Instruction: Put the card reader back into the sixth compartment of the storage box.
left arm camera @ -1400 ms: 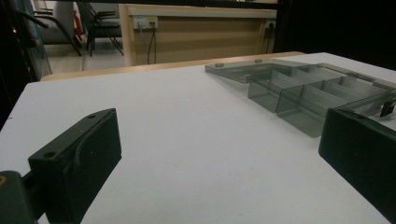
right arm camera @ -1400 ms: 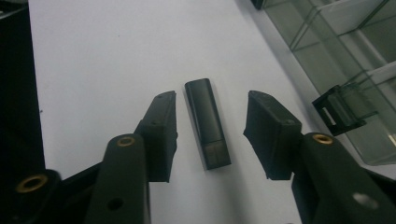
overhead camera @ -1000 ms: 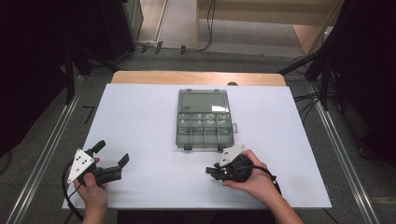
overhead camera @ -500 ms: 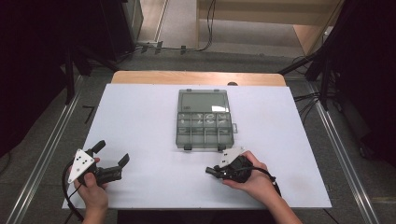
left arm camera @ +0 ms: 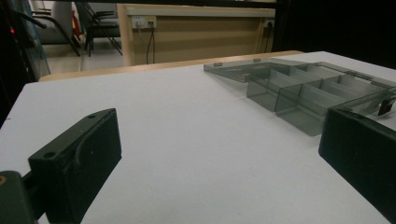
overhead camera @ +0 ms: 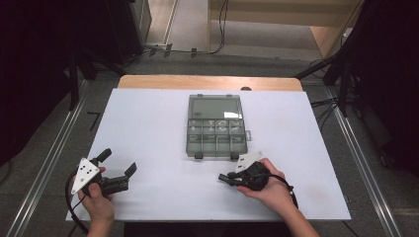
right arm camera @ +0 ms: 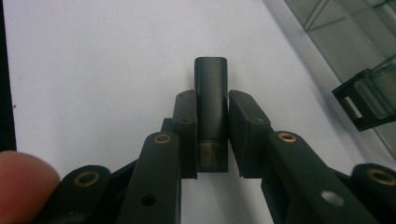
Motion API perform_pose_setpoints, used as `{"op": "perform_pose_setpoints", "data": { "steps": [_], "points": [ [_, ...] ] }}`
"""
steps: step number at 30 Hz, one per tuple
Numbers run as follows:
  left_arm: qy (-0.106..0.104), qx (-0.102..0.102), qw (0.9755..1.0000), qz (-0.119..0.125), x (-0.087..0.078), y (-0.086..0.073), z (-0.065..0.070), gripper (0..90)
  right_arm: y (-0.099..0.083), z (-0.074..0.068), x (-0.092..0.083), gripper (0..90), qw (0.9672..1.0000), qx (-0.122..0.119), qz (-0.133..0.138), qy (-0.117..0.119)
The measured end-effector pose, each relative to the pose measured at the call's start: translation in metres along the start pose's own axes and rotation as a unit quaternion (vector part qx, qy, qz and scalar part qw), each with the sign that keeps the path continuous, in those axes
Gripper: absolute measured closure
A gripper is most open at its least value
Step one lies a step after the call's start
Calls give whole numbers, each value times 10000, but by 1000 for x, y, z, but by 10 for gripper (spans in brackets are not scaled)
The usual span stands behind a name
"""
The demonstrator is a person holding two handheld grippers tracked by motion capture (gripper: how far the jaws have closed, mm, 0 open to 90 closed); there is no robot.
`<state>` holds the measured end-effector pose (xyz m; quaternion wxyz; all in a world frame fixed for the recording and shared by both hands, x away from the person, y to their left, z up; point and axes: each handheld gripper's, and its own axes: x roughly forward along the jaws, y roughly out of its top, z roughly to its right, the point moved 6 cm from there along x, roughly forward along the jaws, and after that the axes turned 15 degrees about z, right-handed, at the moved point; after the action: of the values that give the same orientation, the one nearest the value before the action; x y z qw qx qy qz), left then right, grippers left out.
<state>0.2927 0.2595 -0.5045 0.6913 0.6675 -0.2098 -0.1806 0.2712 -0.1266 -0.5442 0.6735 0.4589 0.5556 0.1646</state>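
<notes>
Centrally, the lidded organizer box (overhead camera: 216, 129) shows unclear contents; right gripper (right arm camera: 211, 135) pinches a dark cylinder (right arm camera: 211, 100), left gripper (overhead camera: 116, 169) gapes.

Organizer box (overhead camera: 216, 127) lies between claws, apparently open.

white table (overhead camera: 148, 128), clear compartment box (overhead camera: 216, 129) at ctr

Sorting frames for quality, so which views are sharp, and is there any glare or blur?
High view: even light, soft, white table bright without glare. Left gripper view: organizer box sharp, near black jaws slightly soft. Right gripper view: small dark part between the jaws crisp, fingertip blurred.
</notes>
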Motion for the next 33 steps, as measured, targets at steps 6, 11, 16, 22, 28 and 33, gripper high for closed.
{"op": "perform_pose_setpoints", "data": {
  "steps": [6, 11, 16, 22, 28, 33],
  "points": [
    [2, -3, 10000, 4, 0, 0, 0, 0, 6, 1, -5, 715, 10000, 38, 81, 29],
    [0, -4, 10000, 7, 0, 0, 0, 0, 9, 2, -7, 716, 9999, 75, 102, 28],
    [15, -23, 10000, 18, 0, 0, 0, 0, 12, 4, -8, 715, 9999, 100, 136, 29],
    [21, -32, 10000, 22, -1, 0, 0, 0, 18, 7, -11, 715, 9997, 141, 192, 20],
    [16, -26, 10000, 21, -1, 0, 0, 0, 21, 9, -13, 716, 9997, 163, 203, 17],
    [10, -27, 10000, 28, -1, 0, 0, 0, 26, 10, -14, 716, 9995, 191, 250, 10]
  ]
}}
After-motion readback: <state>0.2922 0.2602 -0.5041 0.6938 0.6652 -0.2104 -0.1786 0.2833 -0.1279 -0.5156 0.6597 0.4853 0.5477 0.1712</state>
